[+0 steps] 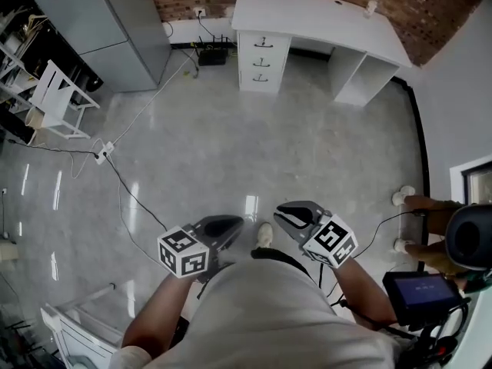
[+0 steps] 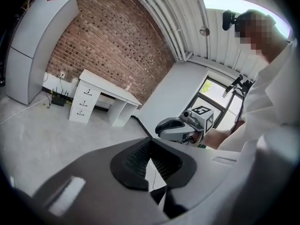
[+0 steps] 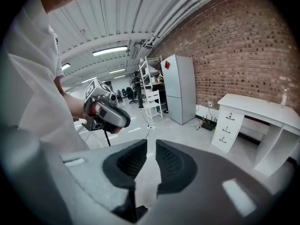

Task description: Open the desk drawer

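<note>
A white desk [image 1: 307,14] stands against the brick wall, far across the floor from me. Its drawer unit [image 1: 262,56] has three shut drawers with dark handles; it also shows in the left gripper view as the drawer unit [image 2: 83,104] and in the right gripper view as the drawer unit [image 3: 227,125]. Both grippers are held close to my body, well away from the desk. My left gripper [image 1: 223,227] [image 2: 150,142] has its pads meeting at the tips, with nothing between them. My right gripper [image 1: 296,215] [image 3: 151,143] shows a narrow gap between its pads, also with nothing held.
A grey cabinet [image 1: 100,21] stands left of the desk, with a white folding rack [image 1: 58,98] further left. A cable [image 1: 123,183] and power strip [image 1: 101,154] lie on the shiny floor. Another person's feet [image 1: 403,198] are at the right edge. A small bottle [image 1: 372,4] stands on the desk.
</note>
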A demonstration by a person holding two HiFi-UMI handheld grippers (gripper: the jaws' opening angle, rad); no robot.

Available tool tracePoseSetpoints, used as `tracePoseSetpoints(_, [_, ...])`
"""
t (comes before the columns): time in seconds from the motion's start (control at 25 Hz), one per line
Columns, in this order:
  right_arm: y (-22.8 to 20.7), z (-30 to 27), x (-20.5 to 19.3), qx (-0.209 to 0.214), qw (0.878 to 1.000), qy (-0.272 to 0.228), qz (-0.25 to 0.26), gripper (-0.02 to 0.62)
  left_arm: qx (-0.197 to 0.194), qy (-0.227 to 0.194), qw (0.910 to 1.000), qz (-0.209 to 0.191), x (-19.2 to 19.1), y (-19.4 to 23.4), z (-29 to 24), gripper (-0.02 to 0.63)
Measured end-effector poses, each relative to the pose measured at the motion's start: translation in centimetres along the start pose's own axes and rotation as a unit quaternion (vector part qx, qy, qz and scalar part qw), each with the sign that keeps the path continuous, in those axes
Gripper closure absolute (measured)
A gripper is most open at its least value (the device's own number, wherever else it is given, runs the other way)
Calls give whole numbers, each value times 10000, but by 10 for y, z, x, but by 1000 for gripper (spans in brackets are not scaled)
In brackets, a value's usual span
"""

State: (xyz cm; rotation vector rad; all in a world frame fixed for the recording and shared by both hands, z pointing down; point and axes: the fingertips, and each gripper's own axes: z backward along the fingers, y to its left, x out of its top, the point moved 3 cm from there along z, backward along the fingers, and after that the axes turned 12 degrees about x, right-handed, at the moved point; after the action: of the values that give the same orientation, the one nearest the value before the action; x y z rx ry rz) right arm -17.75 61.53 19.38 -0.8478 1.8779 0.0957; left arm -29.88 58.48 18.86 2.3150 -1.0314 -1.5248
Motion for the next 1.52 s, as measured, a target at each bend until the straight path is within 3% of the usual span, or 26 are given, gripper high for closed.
tracePoseSetpoints(0.28, [-99,23,-2,-73,9998,41,159,537,65,-159,9998,-58,52,26,-92,601])
tracePoseSetpoints(0.44, [-141,23,1,-90,10000,-21,-12,537,-15,-101,9999,106,71,44,-129,601])
tracePoseSetpoints(0.68, [-213,1,11,-125,9997,-43,-188,537,-183,-37,9995,263,103,98,-184,601])
tracePoseSetpoints(1.2, [-399,-41,105,-557,9973,-122,-467,538,-744,105,9921,1000,234,251,-300,601])
tracePoseSetpoints(1.52, [-488,-67,120,-194,9979,218,-575,538,-537,56,9816,1831,255,328,-376,601])
